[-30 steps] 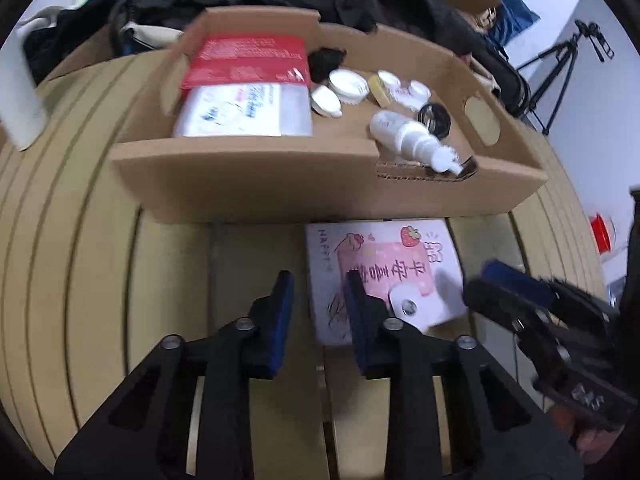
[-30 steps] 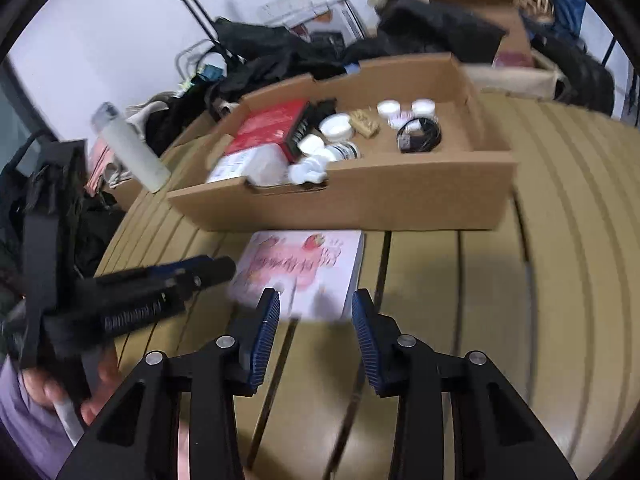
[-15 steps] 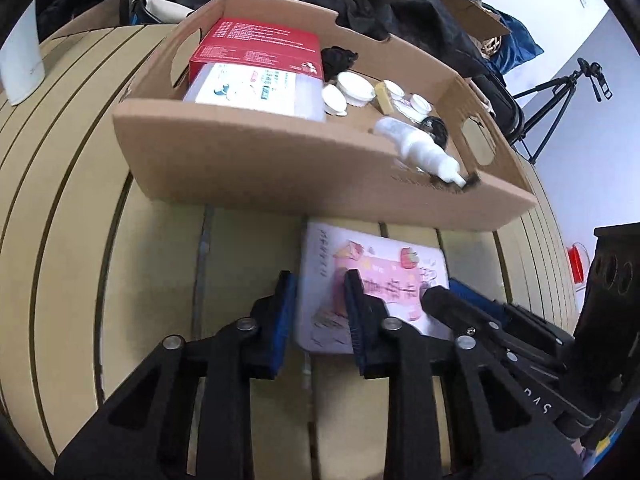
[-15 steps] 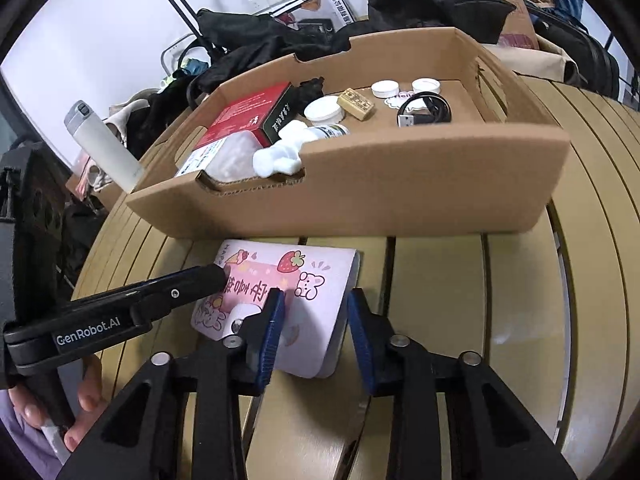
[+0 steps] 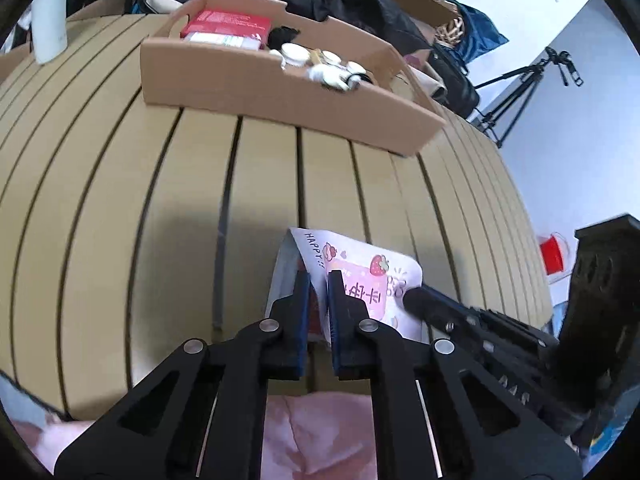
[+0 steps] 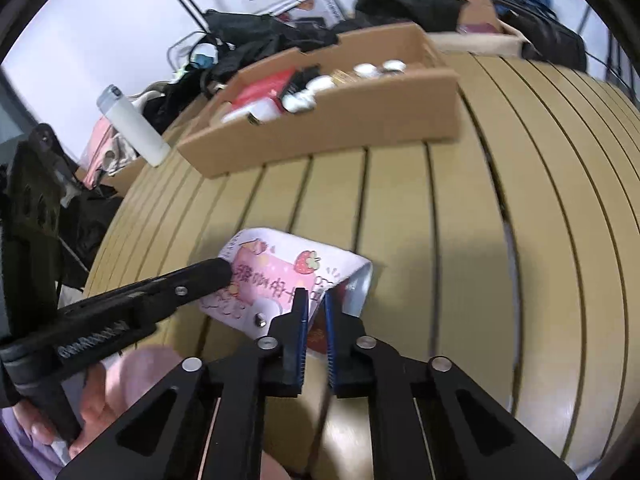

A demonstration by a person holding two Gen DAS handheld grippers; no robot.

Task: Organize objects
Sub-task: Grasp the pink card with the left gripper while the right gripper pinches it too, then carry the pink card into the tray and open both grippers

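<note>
A pink and white strawberry-print pouch (image 5: 360,280) is held above the slatted table, near its front. My left gripper (image 5: 318,280) is shut on its left edge. My right gripper (image 6: 316,300) is shut on its right edge. The pouch shows in the right wrist view (image 6: 280,276) too, with the left gripper's finger across it. The cardboard box (image 5: 256,80) sits further back on the table and holds a red packet, white jars and a white bottle. It also shows in the right wrist view (image 6: 340,120).
A white cylinder bottle (image 5: 48,16) stands at the table's far left, also in the right wrist view (image 6: 132,124). Bags and dark clothes pile up behind the box. A tripod (image 5: 520,88) stands off the table at the right. A red-capped item (image 5: 554,252) lies at the right edge.
Both grippers closed on the pouch and pulled it up and back from the box toward the table's front. The box now looks farther away.
</note>
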